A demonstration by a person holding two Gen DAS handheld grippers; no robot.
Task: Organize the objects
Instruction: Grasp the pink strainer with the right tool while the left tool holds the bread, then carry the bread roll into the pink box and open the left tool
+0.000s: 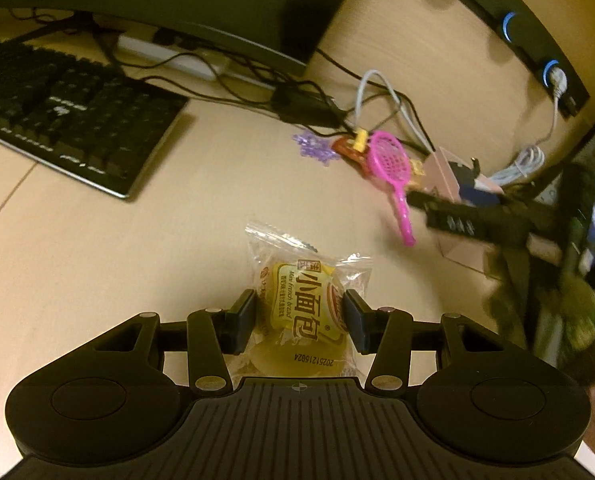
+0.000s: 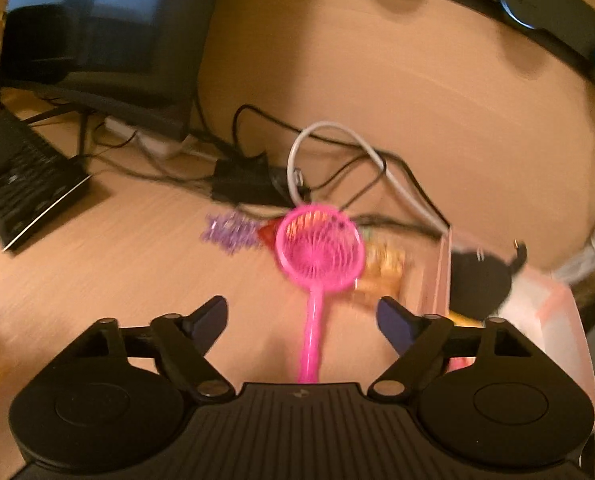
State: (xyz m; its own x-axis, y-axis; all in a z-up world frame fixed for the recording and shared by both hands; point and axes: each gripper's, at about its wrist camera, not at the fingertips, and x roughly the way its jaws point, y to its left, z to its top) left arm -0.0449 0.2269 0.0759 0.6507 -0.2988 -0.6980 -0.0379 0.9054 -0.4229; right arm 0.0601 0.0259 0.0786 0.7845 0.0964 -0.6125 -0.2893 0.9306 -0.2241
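Left wrist view: the left gripper [image 1: 299, 320] has its two pads closed against the sides of a wrapped bread roll [image 1: 303, 312], which sits on the wooden desk [image 1: 117, 260] in its clear plastic packet. Farther off, near the back of the desk, a pink toy racket [image 1: 389, 164] lies beside a purple trinket [image 1: 311, 148], a red and yellow toy [image 1: 351, 148] and a tangle of cables [image 1: 377, 96]. A pink box [image 1: 447, 176] stands just right of that pile, with something dark inside it that I cannot identify. The right gripper [image 1: 417, 200] reaches in from the right, blurred, its tips near the racket's handle. A keyboard [image 1: 65, 112] lies well to the left.

Right wrist view: the right gripper [image 2: 302, 316] stands wide open, with the racket's handle running between the fingers and neither pad touching it. The racket head [image 2: 320, 254] lies over the small toys, and the box [image 2: 537, 320] is at the right edge, holding a dark item.

Judging from this, sorting is at an early stage: the bread is gripped but not yet placed, the racket and small toys lie loose, and the box seems the likely place for them.
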